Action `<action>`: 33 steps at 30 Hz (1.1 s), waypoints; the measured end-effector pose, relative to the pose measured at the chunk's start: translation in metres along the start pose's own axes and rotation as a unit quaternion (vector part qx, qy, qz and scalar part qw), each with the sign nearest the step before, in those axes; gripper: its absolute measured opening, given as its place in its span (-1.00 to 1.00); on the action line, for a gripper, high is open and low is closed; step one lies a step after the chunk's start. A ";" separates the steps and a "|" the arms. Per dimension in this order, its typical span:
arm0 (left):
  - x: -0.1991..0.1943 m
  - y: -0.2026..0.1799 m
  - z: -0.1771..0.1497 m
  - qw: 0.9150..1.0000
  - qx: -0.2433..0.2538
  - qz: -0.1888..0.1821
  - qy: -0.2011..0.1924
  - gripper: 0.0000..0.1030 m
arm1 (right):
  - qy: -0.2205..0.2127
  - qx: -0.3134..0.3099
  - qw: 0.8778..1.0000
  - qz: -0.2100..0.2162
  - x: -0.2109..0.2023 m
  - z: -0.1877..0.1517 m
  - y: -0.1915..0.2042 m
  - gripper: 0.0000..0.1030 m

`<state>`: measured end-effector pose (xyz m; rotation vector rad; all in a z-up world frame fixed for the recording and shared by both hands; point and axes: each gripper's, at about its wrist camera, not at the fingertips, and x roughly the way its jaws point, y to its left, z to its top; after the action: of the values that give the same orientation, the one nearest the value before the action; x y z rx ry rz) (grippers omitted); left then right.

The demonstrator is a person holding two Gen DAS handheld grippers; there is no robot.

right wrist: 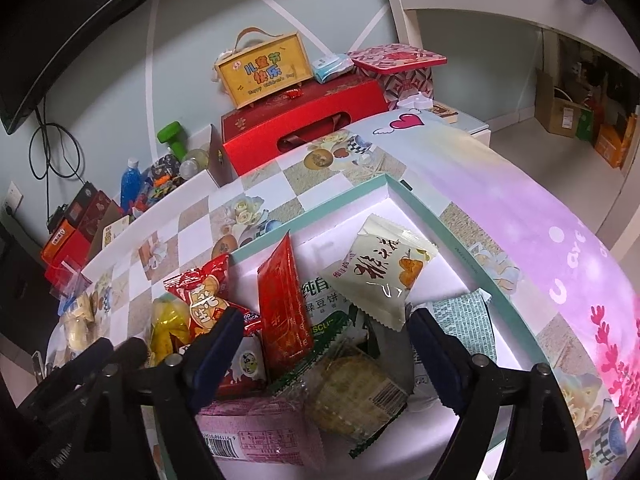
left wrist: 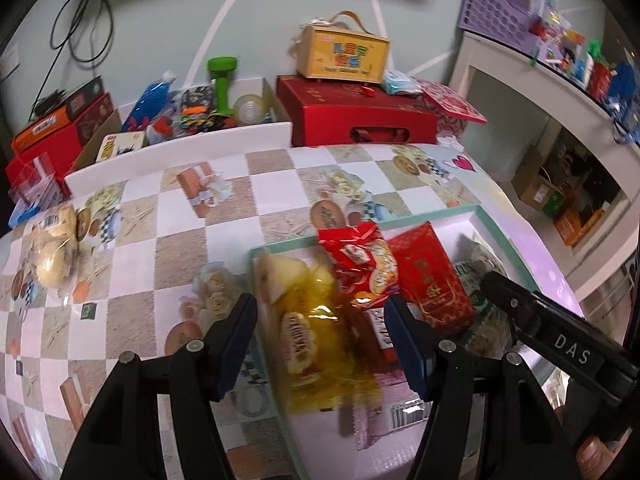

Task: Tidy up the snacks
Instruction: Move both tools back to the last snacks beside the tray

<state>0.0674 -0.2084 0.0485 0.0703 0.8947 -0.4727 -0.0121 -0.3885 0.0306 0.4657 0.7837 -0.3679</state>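
The left gripper [left wrist: 322, 340] has its black jaws with dark blue pads partly apart around a crinkly yellow packet [left wrist: 316, 344]; the blurred wrapper fills the gap, but whether the pads press it I cannot tell. The right gripper [right wrist: 326, 354] has its jaws spread wide over the snacks, the pads touching nothing. Both hang over a shallow white box [right wrist: 404, 200] with a thin teal rim, square-cornered and open-topped. Ahead of the right gripper a flat cream packet [right wrist: 384, 276] with zigzag ends lies tilted on a green biscuit packet [right wrist: 332, 312]; to its left a glossy red pouch [right wrist: 284, 308] leans upright, and further left a shiny red packet [right wrist: 204, 296] sits at the box's edge. Below the jaws lie a clear round-biscuit pack [right wrist: 352, 396] and a pink packet [right wrist: 260, 428] with a barcode. Far left of the left gripper, a clear bag of pale buns [left wrist: 52, 248] lies alone on the checked tablecloth [left wrist: 192, 240], with open cloth between it and the box. Beyond the table edge stand a red carton [left wrist: 360, 116] and a yellow case [left wrist: 344, 56]
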 end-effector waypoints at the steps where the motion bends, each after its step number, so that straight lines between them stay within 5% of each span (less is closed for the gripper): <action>1: -0.001 0.004 0.001 1.000 -0.008 0.002 0.001 0.31 | 0.001 -0.001 1.000 -0.001 0.000 0.000 0.001 0.69; 4: -0.001 0.014 0.002 1.000 -0.025 0.012 0.001 0.50 | 0.002 -0.006 1.000 -0.003 0.002 -0.001 0.003 0.70; 7: -0.001 0.024 0.002 0.998 -0.049 0.033 -0.002 0.73 | 0.001 -0.007 1.000 -0.003 0.002 -0.001 0.004 1.00; 11: -0.001 0.039 0.000 0.995 -0.076 0.065 -0.013 0.88 | -0.001 0.000 1.000 -0.002 0.002 -0.001 0.004 1.00; 33: -0.019 0.084 0.000 0.988 -0.130 0.074 -0.038 0.94 | -0.013 -0.023 0.999 0.032 -0.007 -0.004 0.059 1.00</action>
<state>0.0933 -0.1261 0.0515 -0.1180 0.8627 -0.2168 0.0089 -0.3359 0.0484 0.4410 0.7484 -0.2964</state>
